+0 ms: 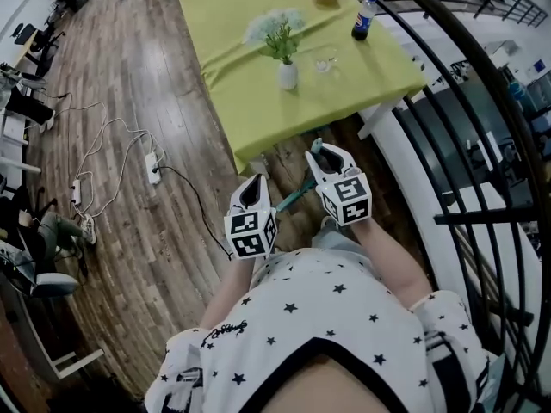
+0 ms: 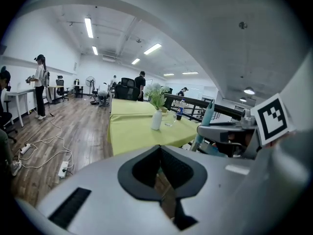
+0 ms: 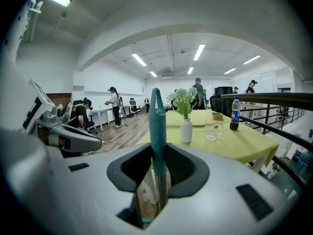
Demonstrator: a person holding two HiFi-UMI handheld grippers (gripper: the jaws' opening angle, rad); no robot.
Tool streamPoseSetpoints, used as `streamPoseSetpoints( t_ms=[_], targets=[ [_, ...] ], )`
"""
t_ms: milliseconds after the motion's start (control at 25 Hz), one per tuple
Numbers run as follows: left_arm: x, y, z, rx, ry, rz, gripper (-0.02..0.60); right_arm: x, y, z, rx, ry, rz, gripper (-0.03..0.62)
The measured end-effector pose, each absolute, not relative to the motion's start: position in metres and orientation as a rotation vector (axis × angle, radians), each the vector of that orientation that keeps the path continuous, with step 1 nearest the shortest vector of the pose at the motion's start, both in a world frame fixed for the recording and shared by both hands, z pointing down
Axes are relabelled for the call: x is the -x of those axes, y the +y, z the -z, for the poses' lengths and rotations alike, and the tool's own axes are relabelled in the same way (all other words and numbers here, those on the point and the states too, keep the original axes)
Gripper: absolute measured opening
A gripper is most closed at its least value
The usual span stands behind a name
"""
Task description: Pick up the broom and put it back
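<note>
Carry step, judged: broom is lifted, put-back not yet done.

- Nearest, head view: left gripper (image 1: 251,198) and right gripper (image 1: 327,160) are side by side in front of the person's chest, right one slightly farther.
- Right gripper is clamped on the broom (image 3: 157,126). Its own view shows the teal handle upright between the pads, tip above the jaws.
- In the head view the handle (image 1: 295,198) slants down and left from that gripper, between the two. Broom head is not visible.
- Left gripper: jaws a narrow slit apart, only floor showing through, nothing held. The broom (image 2: 207,115) shows at its right.
- Farther: table (image 1: 258,76) with vase (image 1: 287,76) and bottle (image 1: 364,17). Railing (image 1: 469,144) on the right.

Next move, judged: no storage spot is visible, so find it first. Keep the grip firm and the handle clear of table edge and railing.
</note>
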State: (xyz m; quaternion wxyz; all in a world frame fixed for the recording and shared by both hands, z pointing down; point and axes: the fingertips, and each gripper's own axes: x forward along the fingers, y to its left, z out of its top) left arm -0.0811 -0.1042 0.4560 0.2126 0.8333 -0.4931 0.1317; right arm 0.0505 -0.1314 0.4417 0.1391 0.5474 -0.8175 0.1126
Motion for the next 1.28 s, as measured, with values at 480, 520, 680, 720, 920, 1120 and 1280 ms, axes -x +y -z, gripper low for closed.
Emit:
streamPoseSetpoints(
  t_ms=[480, 520, 680, 720, 920, 1120, 1280],
  targets=[
    [0.016, -0.127, -0.467, -2.256, -1.426, -0.388, 0.011, -0.112, -0.164, -0.458, -1.505, -2.391, -0.345, 0.086],
    [0.012, -0.129, -0.468, -2.249, -1.433, -0.389, 0.011, -0.116, -0.167, -0.46, -1.497, -2.394, -0.347, 0.086],
    [-0.004, -0.134, -0.473, -2.219, -1.461, -0.397, 0.011, -0.131, -0.176, -0.469, -1.465, -2.399, -0.359, 0.086],
    [-0.007, -0.135, -0.474, -2.211, -1.468, -0.397, 0.011, -0.134, -0.178, -0.472, -1.458, -2.398, -0.363, 0.086],
    [-0.024, -0.136, -0.48, -2.162, -1.51, -0.391, 0.011, -0.148, -0.182, -0.49, -1.409, -2.401, -0.388, 0.086],
    [-0.042, -0.132, -0.49, -2.128, -1.531, -0.387, 0.011, -0.16, -0.181, -0.511, -1.364, -2.397, -0.41, 0.086],
    [-0.051, -0.128, -0.5, -2.08, -1.557, -0.381, 0.011, -0.167, -0.181, -0.53, -1.332, -2.392, -0.436, 0.086]
  ],
)
